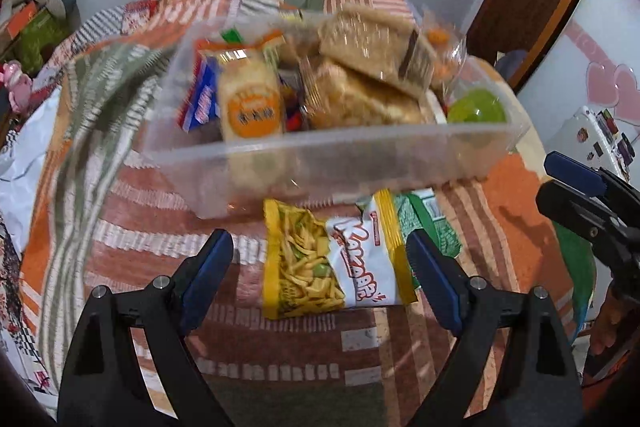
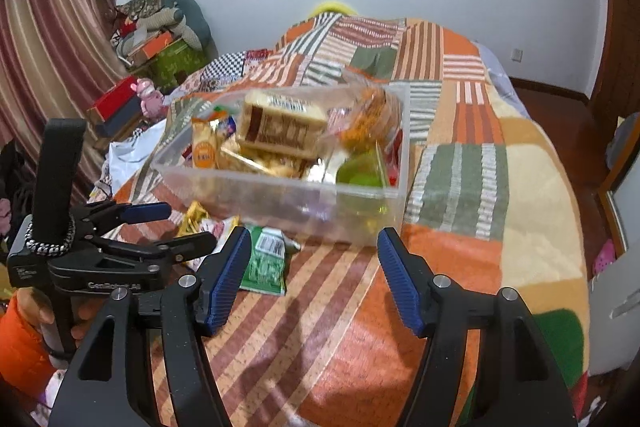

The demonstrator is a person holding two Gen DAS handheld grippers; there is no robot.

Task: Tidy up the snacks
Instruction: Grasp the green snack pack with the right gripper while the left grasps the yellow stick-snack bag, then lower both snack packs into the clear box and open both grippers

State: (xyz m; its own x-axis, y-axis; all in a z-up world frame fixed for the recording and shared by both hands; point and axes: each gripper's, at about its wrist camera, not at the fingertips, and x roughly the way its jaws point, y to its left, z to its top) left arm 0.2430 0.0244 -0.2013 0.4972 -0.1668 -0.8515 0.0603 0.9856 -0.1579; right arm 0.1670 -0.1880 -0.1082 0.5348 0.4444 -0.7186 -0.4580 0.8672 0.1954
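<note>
A clear plastic bin (image 1: 328, 151) sits on the patchwork blanket, filled with several snack packs and a green cup (image 1: 476, 111). In front of it lie a yellow-and-white snack bag (image 1: 332, 259) and a green packet (image 1: 424, 223). My left gripper (image 1: 320, 267) is open, its fingers either side of the yellow bag, just above it. My right gripper (image 2: 314, 267) is open and empty in front of the bin (image 2: 280, 195), with the green packet (image 2: 266, 263) beside its left finger. The left gripper (image 2: 160, 227) also shows in the right wrist view.
The blanket-covered bed (image 2: 460, 147) fills both views. Boxes and clothes are piled at the far left by a curtain (image 2: 48, 47). A pink toy (image 2: 148, 99) lies on the bed's left side. A wooden floor (image 2: 560, 115) is to the right.
</note>
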